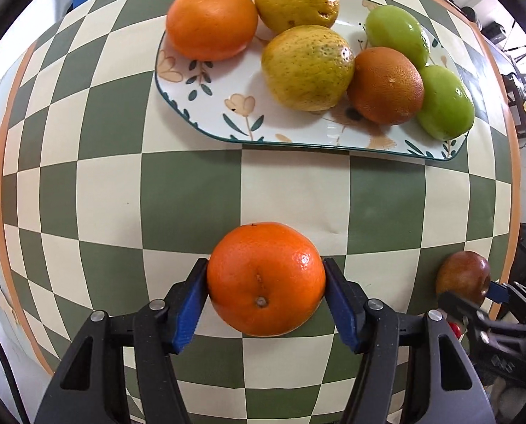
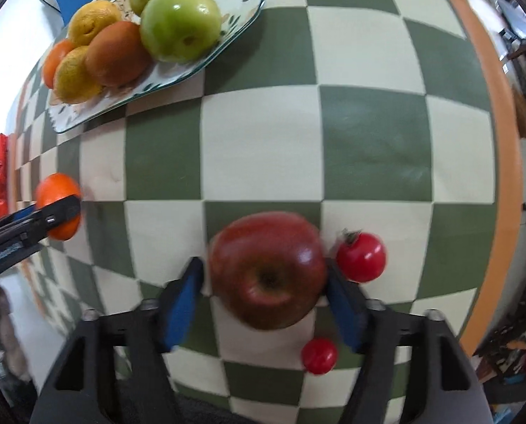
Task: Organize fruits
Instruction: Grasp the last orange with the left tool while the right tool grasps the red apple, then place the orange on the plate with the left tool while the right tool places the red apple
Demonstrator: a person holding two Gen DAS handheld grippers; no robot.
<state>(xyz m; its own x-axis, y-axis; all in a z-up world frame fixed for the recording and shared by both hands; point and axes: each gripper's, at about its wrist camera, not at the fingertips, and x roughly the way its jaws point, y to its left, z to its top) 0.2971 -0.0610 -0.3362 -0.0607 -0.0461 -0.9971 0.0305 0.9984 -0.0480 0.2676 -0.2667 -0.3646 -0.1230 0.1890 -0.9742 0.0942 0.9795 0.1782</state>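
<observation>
The worktop (image 1: 192, 194) wears a green-and-cream check with an orange border. The plate (image 1: 206, 106) is white, rimmed dark green, painted with peach flowers and dark leaves — on it lie orange, yellow-green speckled and bright green fruits. Nearer than the plate: a vivid orange (image 1: 266, 279) between blue-padded black jaws, a dark red apple (image 2: 268, 270), two glossy red tomatoes (image 2: 361, 257).
</observation>
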